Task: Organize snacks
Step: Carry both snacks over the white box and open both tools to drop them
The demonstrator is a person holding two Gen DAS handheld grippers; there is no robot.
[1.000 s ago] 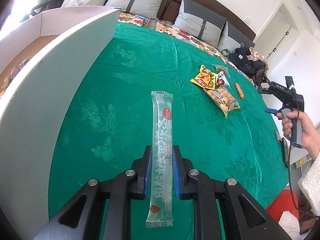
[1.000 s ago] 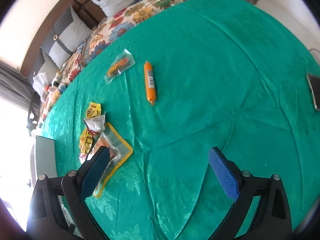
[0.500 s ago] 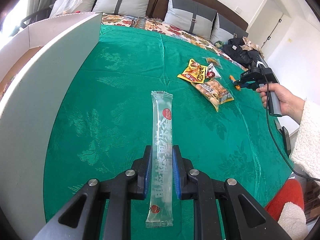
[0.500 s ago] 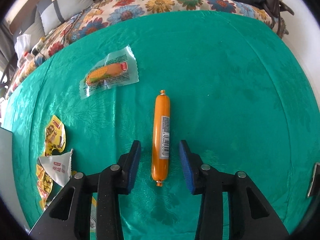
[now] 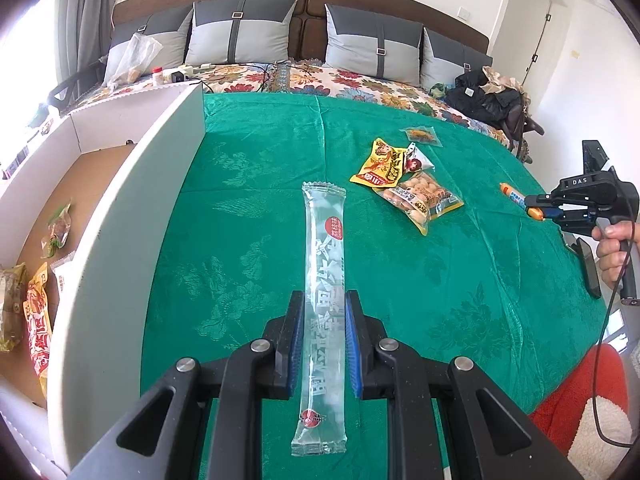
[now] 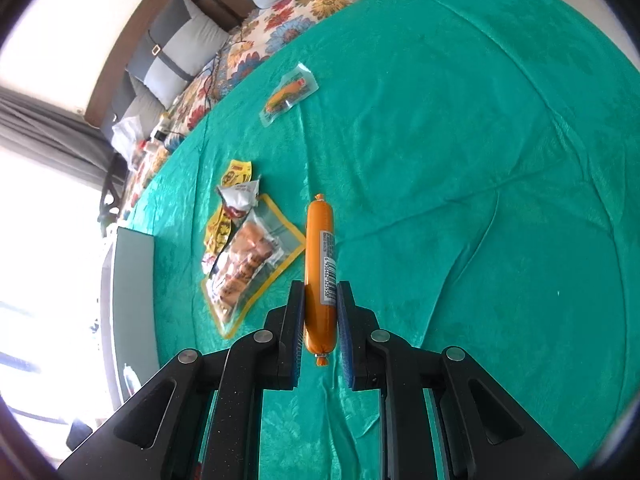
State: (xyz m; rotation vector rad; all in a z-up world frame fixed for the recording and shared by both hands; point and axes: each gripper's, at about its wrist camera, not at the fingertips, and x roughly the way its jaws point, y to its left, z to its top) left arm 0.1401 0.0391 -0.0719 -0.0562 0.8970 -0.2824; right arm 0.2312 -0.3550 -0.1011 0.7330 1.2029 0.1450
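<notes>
Left gripper (image 5: 323,344): its 2 blue-padded jaws are clamped on a long clear snack stick (image 5: 323,280), gripped along its lower third; the upper end projects forward beyond the fingertips, above the green cloth (image 5: 248,200). A white box wall (image 5: 132,216) stands just to the left, with packets lying inside.

Right gripper (image 6: 320,332): jaws closed on an orange sausage (image 6: 319,264), held near its lower end, the clipped tip showing between the pads. Left of it on the cloth lie a biscuit pack (image 6: 248,264), a yellow packet (image 6: 236,172) and a clear corn packet (image 6: 289,94).
</notes>
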